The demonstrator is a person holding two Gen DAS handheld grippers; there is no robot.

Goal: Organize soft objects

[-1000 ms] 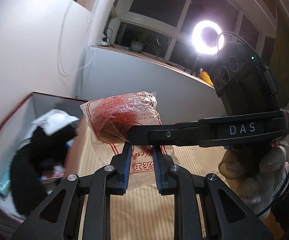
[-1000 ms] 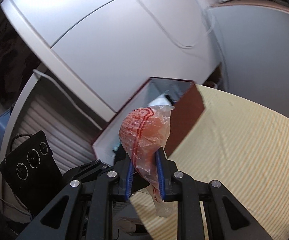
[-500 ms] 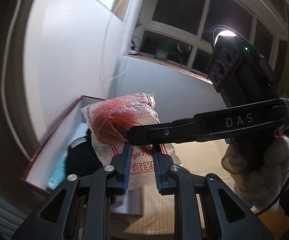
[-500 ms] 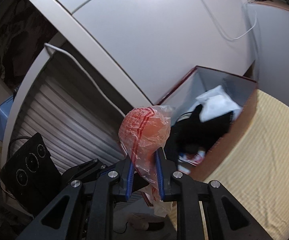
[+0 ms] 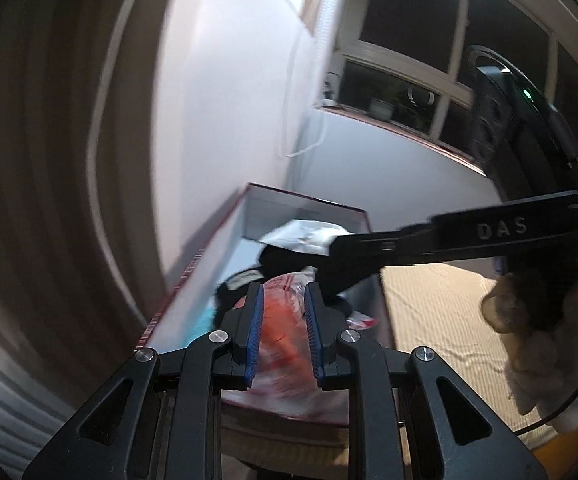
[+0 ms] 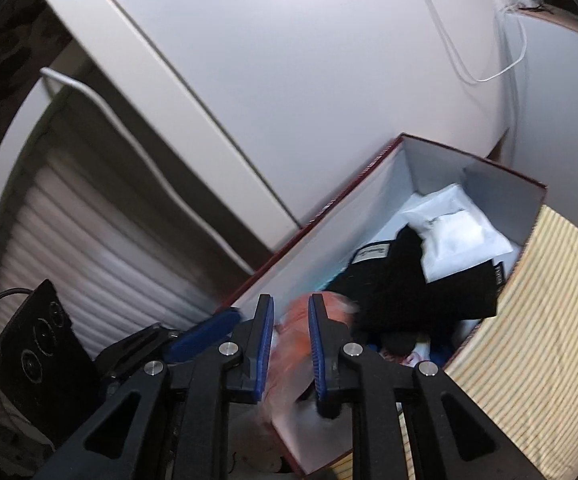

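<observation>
While both hand-held grippers, left [image 5: 282, 330] and right [image 6: 291, 340], stand parted around the blurred red-printed bag [image 5: 285, 320] over the box [image 6: 369, 184], it should drop beside the black cloth [image 6: 405, 280].

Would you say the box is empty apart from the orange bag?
No, the box already holds a black garment and a white packet.

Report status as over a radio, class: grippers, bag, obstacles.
Left gripper and right gripper both open. Red-printed plastic bag blurred between the fingers, over the box. Black garment and white packet already inside.
</observation>
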